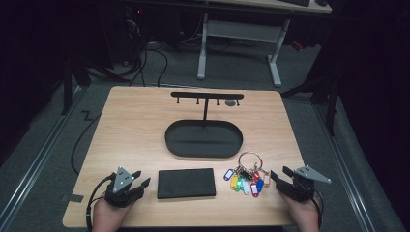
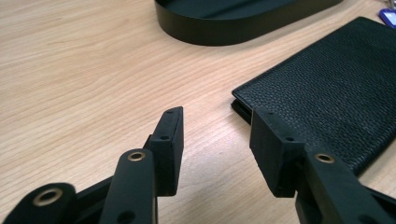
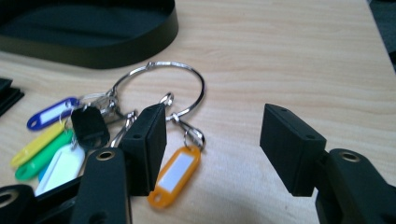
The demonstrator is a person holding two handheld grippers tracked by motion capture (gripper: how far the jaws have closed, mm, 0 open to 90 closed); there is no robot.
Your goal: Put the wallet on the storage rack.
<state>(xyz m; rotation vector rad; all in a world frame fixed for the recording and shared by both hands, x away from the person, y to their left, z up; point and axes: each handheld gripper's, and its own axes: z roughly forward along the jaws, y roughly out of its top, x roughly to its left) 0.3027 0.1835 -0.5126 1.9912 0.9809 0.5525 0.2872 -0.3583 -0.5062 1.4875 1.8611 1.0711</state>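
Wooden table [image 1: 135, 125], bare grain at left. Black oval tray [image 1: 203, 138] at centre, hook stand [image 1: 207, 96] rising from far rim. Black wallet [image 1: 186, 183] flat near front edge, just beside left gripper [image 1: 140, 180], jaws spread, empty. Key ring [image 1: 247, 175] with coloured tags right of wallet, just beside right gripper [image 1: 276, 175], jaws spread, empty.

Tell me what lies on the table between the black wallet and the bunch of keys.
Nothing: in the high view a bare strip of wooden table separates the black wallet from the bunch of keys.
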